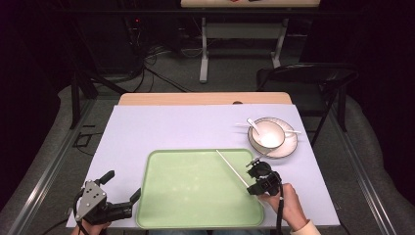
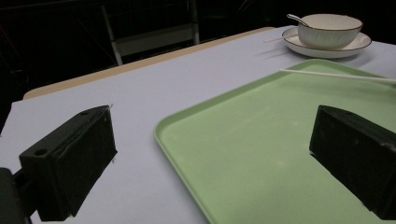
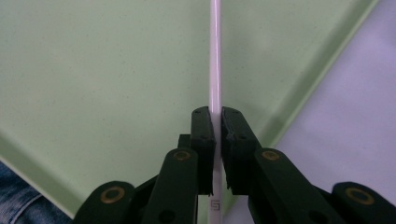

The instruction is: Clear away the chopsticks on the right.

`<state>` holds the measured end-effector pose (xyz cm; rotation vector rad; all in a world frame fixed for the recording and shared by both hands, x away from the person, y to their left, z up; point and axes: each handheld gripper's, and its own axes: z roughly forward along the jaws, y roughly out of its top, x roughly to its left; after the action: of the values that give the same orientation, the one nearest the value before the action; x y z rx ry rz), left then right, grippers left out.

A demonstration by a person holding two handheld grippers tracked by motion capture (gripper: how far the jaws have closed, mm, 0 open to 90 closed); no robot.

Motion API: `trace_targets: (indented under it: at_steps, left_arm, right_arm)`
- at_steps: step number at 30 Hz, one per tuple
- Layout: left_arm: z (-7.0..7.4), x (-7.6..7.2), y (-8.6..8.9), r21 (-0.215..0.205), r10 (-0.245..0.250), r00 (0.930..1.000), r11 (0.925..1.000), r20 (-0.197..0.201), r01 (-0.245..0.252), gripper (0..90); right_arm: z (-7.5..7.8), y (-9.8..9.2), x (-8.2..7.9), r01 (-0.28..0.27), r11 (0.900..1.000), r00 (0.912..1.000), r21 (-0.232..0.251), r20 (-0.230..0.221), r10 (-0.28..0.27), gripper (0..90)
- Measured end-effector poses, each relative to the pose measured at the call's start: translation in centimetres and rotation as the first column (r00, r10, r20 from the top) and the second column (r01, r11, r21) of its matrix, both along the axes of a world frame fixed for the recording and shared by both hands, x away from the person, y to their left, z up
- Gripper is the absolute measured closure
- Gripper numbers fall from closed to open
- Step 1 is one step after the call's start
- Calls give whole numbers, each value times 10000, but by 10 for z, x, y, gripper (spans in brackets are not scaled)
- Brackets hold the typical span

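Pinching a thin white chopstick (image 3: pixel 215 56) near its lower end, the right gripper (image 1: pixel 259 178) has its jaws clenched on the stick, which runs straight out ahead of them along their own line in the right gripper view. From the high view the chopstick (image 1: pixel 232 168) slants up and to the left from the gripper, its long axis lying diagonally over the right part of the green tray (image 1: pixel 195 215), with the free tip pointing toward the tray's far edge. Whether the tip rests on the tray or hangs just above it I cannot tell. The stick lies on the right hand's side, well apart from the left gripper (image 1: pixel 117 193), so the right hand is plainly the one placed to lay it down or carry it on; any lowering would probably follow that same slant, with the far tip likely meeting the tray first. The left gripper sits at the tray's near left corner with its jaws released and wide, one over the lilac worktop (image 2: pixel 154 98) and one over the tray (image 2: pixel 243 154), grasping nothing. Beyond the tray's far right corner stand a white bowl (image 1: pixel 266 133) on a plate (image 1: pixel 288 147), a spoon (image 1: pixel 253 124) resting in the bowl.
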<state>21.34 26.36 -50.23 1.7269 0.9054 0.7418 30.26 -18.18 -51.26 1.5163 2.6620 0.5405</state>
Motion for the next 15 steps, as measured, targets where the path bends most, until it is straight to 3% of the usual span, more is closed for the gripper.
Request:
trace_targets:
  at_steps: [6,8,10,14,15]
  left_arm:
    - [0,0,0,14,-13,10000,10000,33,13,1]
    - [0,0,0,-13,-7,10000,10000,49,7,1]
    - [0,-1,0,-7,-18,10000,10000,46,18,1]
    - [0,0,0,39,-43,10000,10000,33,43,1]
    - [0,-1,0,42,-52,10000,10000,41,52,1]
  right_arm:
    - [-12,7,2,-106,9998,9997,-182,-219,102,836]
    - [-12,11,-1,118,9996,9994,-257,-318,-126,835]
    - [-12,11,0,-75,9994,9998,-333,-171,69,832]
    - [-12,12,0,-435,9985,9990,-330,26,436,750]
    - [-12,13,-1,-519,9982,9986,-290,11,520,691]
